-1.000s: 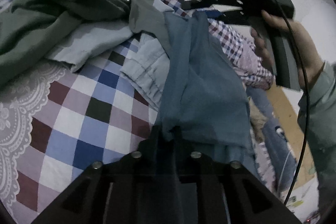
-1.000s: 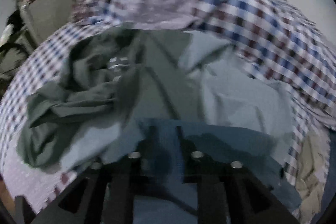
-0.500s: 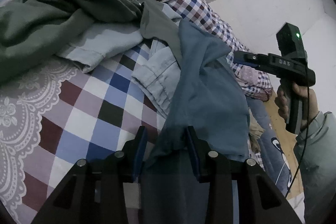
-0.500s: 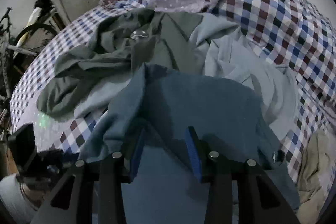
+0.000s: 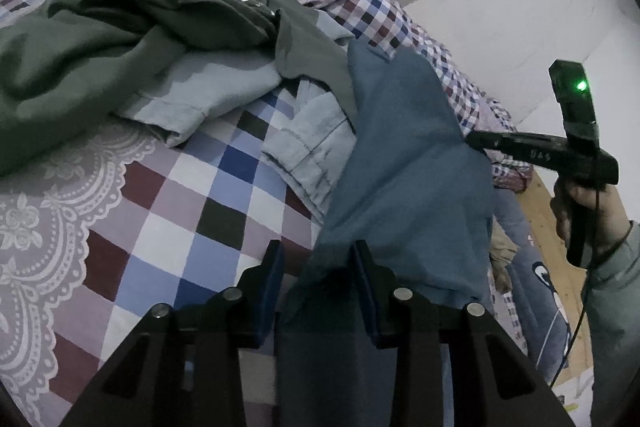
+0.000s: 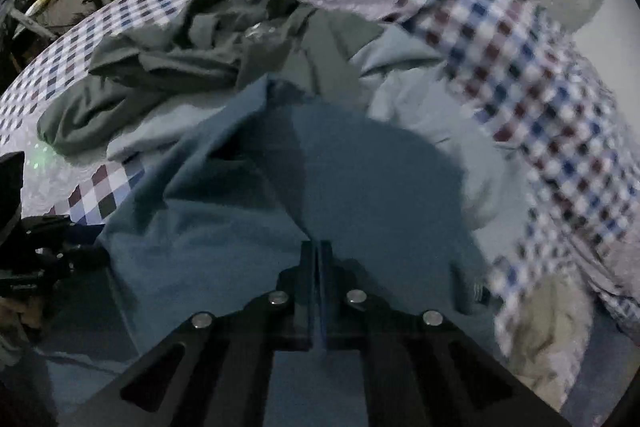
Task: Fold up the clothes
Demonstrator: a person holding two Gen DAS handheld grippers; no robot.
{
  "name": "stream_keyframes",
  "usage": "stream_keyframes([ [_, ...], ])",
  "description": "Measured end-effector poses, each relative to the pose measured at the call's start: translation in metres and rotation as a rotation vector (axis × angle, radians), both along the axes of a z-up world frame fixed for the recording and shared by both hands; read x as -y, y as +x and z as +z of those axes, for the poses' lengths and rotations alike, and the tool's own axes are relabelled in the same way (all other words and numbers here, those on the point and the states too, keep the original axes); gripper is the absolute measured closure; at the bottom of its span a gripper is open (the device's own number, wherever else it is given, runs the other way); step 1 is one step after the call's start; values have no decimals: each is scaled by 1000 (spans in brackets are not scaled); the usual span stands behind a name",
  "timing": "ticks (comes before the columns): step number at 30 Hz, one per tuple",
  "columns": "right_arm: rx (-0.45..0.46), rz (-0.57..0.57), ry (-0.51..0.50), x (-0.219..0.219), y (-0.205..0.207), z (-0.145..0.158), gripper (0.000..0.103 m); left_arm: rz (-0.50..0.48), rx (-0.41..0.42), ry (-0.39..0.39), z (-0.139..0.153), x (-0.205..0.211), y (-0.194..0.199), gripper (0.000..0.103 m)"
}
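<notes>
A blue garment (image 5: 404, 163) hangs stretched over the bed's edge between my two grippers; it also fills the right wrist view (image 6: 320, 195). My left gripper (image 5: 318, 267) is open, its jaws apart, with the garment's lower edge lying loosely between them. My right gripper (image 6: 317, 267) is shut on the blue garment, jaws pressed together on a fold. The right gripper's body (image 5: 540, 151) shows at the right of the left wrist view, its tip at the garment's far edge.
A dark green garment (image 5: 120, 27) and a light blue garment (image 5: 208, 91) are piled behind on the checked bedspread (image 5: 192, 211). A checked quilt (image 6: 520, 67) bunches at the back. White wall (image 5: 520, 7) and wooden floor (image 5: 552, 227) at right.
My right gripper has shut on the blue garment and swung right and lower. My left gripper opened a second ago, stays open and has pulled back a little.
</notes>
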State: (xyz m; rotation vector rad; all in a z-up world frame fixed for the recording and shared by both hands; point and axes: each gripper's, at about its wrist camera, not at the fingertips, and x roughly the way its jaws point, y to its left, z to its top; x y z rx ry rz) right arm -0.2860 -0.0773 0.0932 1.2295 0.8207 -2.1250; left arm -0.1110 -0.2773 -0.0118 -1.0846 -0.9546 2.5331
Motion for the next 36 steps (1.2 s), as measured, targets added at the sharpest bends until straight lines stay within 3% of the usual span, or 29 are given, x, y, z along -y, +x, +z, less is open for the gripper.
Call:
stream_keyframes([
  [3,-55,-94,85,-7,-7,-8,103,6,10,0,-2,1,-1,68],
  [7,-104,-219,22,-23,-18,-5,100,3,9,30,-3,4,0,66],
  [10,-140,-284,-80,-40,-12,12,78,-1,5,71,-5,7,1,57],
  [11,-156,-292,-107,-47,-6,19,62,0,-1,77,-4,8,2,53],
  [12,-172,-302,-137,-57,1,26,55,3,-8,77,-3,8,3,48],
  [15,-183,-346,-234,-104,30,47,52,17,-27,53,1,6,9,44],
  [18,-176,-462,-308,-180,53,53,44,38,-45,46,2,7,16,43],
  [21,-97,-626,-357,-263,54,31,44,53,-73,68,1,11,21,43],
  [24,29,-694,-412,-315,47,-4,46,61,-83,67,-1,12,21,43],
  [28,91,-687,-419,-330,38,-40,46,60,-72,18,-1,6,18,43],
  [33,115,-694,-354,-328,24,-81,48,62,-62,-13,-2,2,16,43],
  [34,114,-691,-337,-327,23,-87,55,63,-62,-17,-2,2,16,43],
  [35,102,-682,-312,-324,24,-90,97,64,-61,-20,-2,2,16,43],
  [36,79,-674,-303,-323,27,-89,101,66,-62,-24,-1,1,16,43],
])
